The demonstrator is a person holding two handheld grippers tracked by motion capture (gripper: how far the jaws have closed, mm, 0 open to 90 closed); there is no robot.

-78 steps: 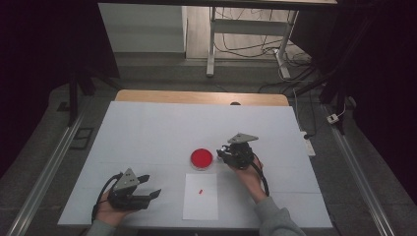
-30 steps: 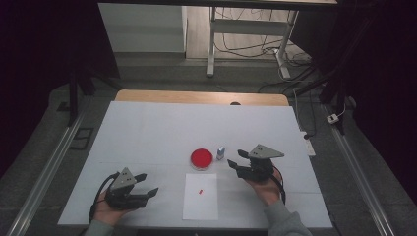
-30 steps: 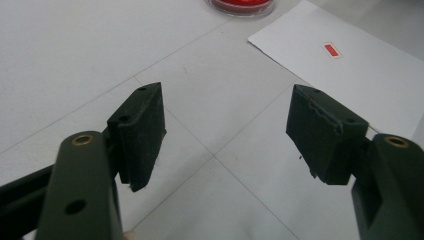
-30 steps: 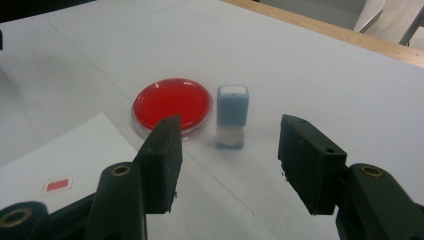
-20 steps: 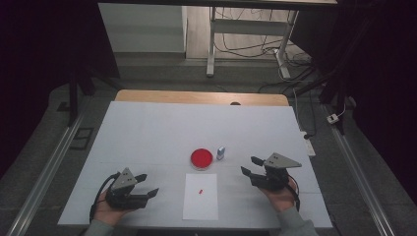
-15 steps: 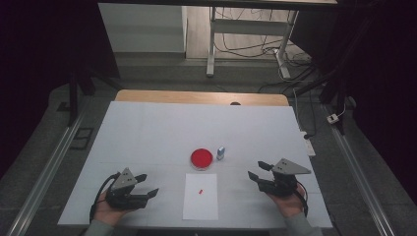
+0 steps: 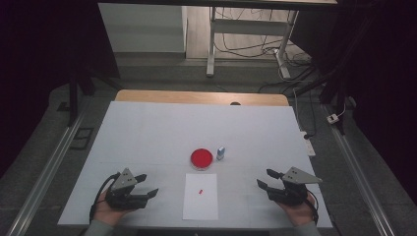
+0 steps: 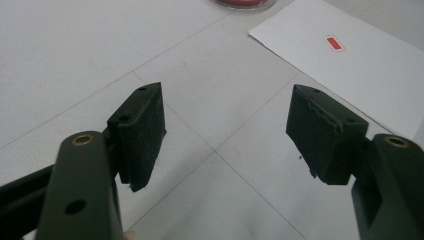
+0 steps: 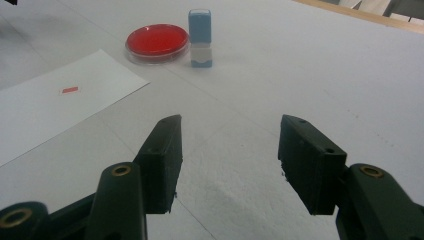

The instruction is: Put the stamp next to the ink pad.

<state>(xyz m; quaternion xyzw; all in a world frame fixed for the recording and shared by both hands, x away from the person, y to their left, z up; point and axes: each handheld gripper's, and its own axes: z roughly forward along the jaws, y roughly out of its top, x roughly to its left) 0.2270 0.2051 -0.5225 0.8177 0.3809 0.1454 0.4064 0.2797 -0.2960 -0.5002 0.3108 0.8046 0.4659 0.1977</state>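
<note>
Two claws rest low on the white worktop (image 7: 147, 132), one at each near corner, and both stand released with nothing between their jaws. From the high view, the left claw (image 7: 145, 186) sits at about 8 o'clock from the worktop's middle, held by a hand (image 7: 109, 210) at the near edge, its jaws aimed toward 3 o'clock at the paper (image 7: 201, 195). The right claw (image 7: 263, 179) sits at about 4 o'clock, held by the other hand (image 7: 296, 212), its jaws aimed toward 9 o'clock; it is well apart from everything else. The paper lies between the two claws at 6 o'clock, a white sheet with a small red mark (image 7: 200, 191) near its middle. Just beyond the paper's far edge lies a round red dish (image 7: 201, 159), and just beside it at 3 o'clock stands the stamp (image 7: 221, 153), upright, blue on top and pale below; whether it touches the dish is hard to tell. In the right gripper view the stamp (image 9: 200, 37) stands at 12 o'clock ahead of the open jaws, with the dish (image 9: 157, 41) just to its 9 o'clock and the paper (image 9: 55, 105) nearer at 10 o'clock. In the left gripper view the paper (image 8: 350, 65) lies at 1 o'clock beyond the parted jaws, its red mark (image 8: 334, 43) plain, and the dish's rim (image 8: 242, 4) peeks in at 12 o'clock.
</note>
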